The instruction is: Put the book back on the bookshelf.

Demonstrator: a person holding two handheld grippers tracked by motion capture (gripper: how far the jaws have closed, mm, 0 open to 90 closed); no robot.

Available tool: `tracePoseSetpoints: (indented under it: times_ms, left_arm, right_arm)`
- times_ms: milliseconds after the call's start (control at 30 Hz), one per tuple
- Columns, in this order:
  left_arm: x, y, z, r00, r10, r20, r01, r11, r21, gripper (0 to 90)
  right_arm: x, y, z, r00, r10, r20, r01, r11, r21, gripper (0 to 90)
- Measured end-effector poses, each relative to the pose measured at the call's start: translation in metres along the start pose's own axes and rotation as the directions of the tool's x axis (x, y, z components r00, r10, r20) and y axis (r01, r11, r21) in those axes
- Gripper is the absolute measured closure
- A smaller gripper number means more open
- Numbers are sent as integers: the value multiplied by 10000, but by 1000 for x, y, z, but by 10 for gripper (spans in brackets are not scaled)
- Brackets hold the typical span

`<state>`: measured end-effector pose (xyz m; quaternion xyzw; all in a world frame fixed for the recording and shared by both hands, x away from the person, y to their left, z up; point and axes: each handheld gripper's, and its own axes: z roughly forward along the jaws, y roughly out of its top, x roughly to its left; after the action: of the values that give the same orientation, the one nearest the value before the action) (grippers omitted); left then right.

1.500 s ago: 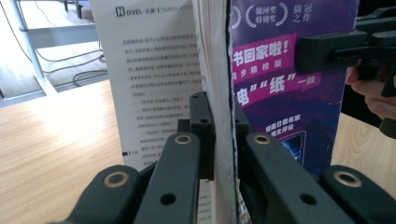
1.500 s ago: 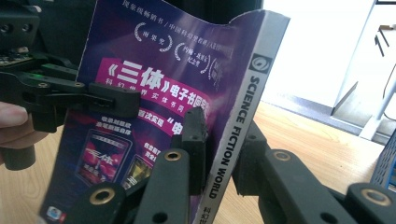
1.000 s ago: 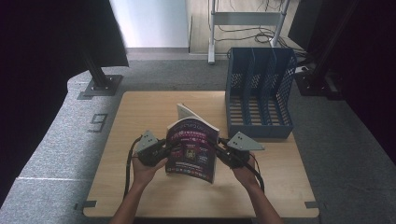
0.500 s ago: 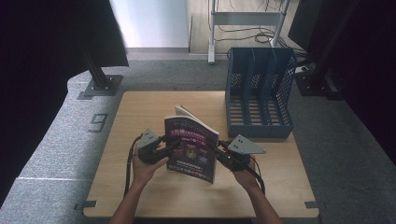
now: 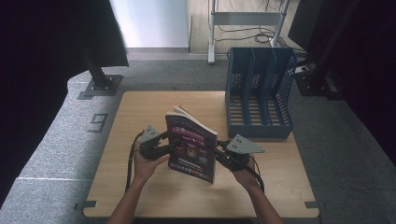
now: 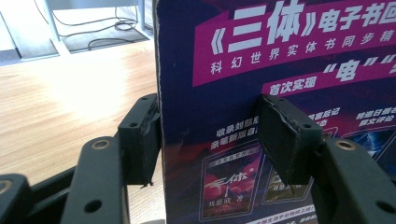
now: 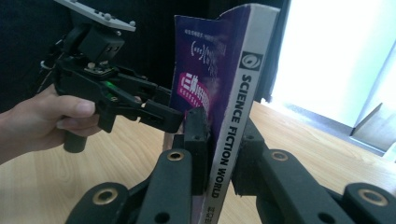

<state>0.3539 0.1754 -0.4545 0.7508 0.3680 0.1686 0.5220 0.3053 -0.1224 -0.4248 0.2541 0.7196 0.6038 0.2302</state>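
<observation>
A book [image 5: 192,147] with a purple cover stands upright over the middle of the wooden table [image 5: 140,112]. My right gripper [image 5: 223,153] is shut on its grey spine [image 7: 236,116], which reads "SCIENCE FICTION WORLD", with a pad on each side [image 7: 224,135]. My left gripper [image 5: 161,147] is at the book's opposite edge. Its jaws have just been opening and now stand open [image 6: 210,126]. The cover's edge [image 6: 161,70] lies between them, with one pad behind the book and the other pad [image 6: 287,135] clear in front of the cover. The right gripper view also shows the left gripper [image 7: 156,112] in its hand.
A blue file rack [image 5: 259,93] with several upright slots stands at the table's back right corner. Grey carpet surrounds the table. A black stand base [image 5: 100,86] sits on the floor at the back left, and metal frame legs [image 5: 212,46] stand behind.
The left gripper's jaws have opened off the book's left edge. The book stays upright in the right gripper, and both hands have hardly moved.
</observation>
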Motion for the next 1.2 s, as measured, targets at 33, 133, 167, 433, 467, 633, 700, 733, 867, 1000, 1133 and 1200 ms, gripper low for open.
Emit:
tracePoseSetpoints:
  times_ms: [33, 133, 167, 433, 467, 633, 700, 733, 867, 1000, 1133, 1200]
  left_arm:
    - [1, 0, 0, 10000, -59, 36, 59, 10000, -11, 414]
    - [2, 0, 0, 9999, -143, 78, 143, 9999, -16, 430]
    - [2, 0, 1, 9999, -127, 53, 127, 9999, -9, 434]
    - [2, -2, -2, 9999, -111, -29, 110, 9998, -143, 476]
    - [2, -2, -2, 9999, -103, -24, 102, 9998, -143, 481]
    - [2, -2, -2, 9997, -109, -198, 106, 9997, -198, 508]
    - [3, -2, -1, 9992, -43, -391, 34, 9998, -216, 545]
    - [4, -2, -1, 9991, -92, -425, 81, 9997, -245, 568]
    - [7, 2, 0, 9985, -195, -510, 177, 9992, -350, 666]
    - [7, 5, -1, 9985, -234, -494, 205, 9981, -582, 700]
    - [7, 5, -2, 9985, -235, -499, 205, 9980, -605, 713]
    - [7, 4, -3, 9984, -241, -520, 204, 9973, -704, 751]
  right_arm:
    - [-1, 0, 0, 10000, -1, -77, 1, 10000, 30, 784]
    - [-3, 2, 1, 9997, 28, -249, -24, 9998, 176, 778]
    - [-4, 2, 2, 9996, 39, -273, -33, 9997, 244, 777]
    - [-2, 3, 4, 9996, -125, -260, 134, 9994, 324, 782]
    - [-1, 3, 3, 9996, -146, -253, 154, 9994, 323, 781]
    - [2, 4, 4, 9985, -524, -135, 527, 9983, 234, 783]
    - [4, 4, 5, 9980, -596, -189, 599, 9981, 161, 789]
    - [5, 5, 5, 9977, -645, -221, 649, 9978, 137, 793]
    - [4, 6, 7, 9974, -669, -270, 671, 9977, 65, 809]
    - [3, 8, 9, 9977, -666, -151, 668, 9977, 123, 809]
    - [1, 8, 10, 9983, -575, -89, 576, 9983, 116, 810]
    - [2, 7, 10, 9983, -582, -98, 582, 9983, 60, 810]
